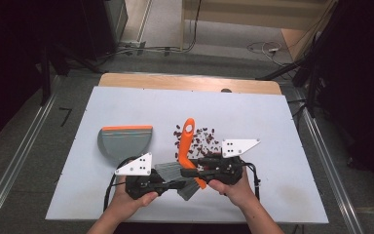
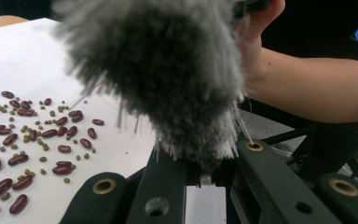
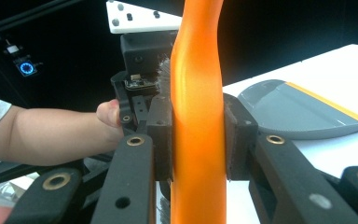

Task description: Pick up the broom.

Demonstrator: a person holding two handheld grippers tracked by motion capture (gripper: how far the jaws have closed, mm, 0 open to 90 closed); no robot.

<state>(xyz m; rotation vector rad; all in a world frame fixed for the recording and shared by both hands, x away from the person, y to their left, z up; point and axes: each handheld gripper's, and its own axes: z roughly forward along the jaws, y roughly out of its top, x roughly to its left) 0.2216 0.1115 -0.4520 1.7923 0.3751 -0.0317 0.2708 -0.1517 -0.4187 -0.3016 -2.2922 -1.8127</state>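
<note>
A brush with an orange handle (image 1: 187, 139) and grey bristles (image 1: 168, 170) lies low over the white table's front middle, handle pointing away from me. My left gripper (image 1: 179, 184) is shut on the bristle end; in the left gripper view the bristles (image 2: 168, 70) bulge out above my left gripper (image 2: 207, 161). My right gripper (image 1: 196, 169) is shut on the handle, and the right gripper view shows both pads (image 3: 161, 140) pressed flat against the orange handle (image 3: 198, 93). Red beans and small green ones (image 1: 199, 139) are scattered right of the handle. A grey dustpan (image 1: 125, 141) with an orange edge lies to the left.
The white board (image 1: 272, 126) covers a wooden table (image 1: 190, 82). Scattered beans (image 2: 32, 135) lie on the board left of the bristles in the left gripper view. The dustpan (image 3: 303, 114) lies flat at the right of the right gripper view. Cables trail on the floor beyond.
</note>
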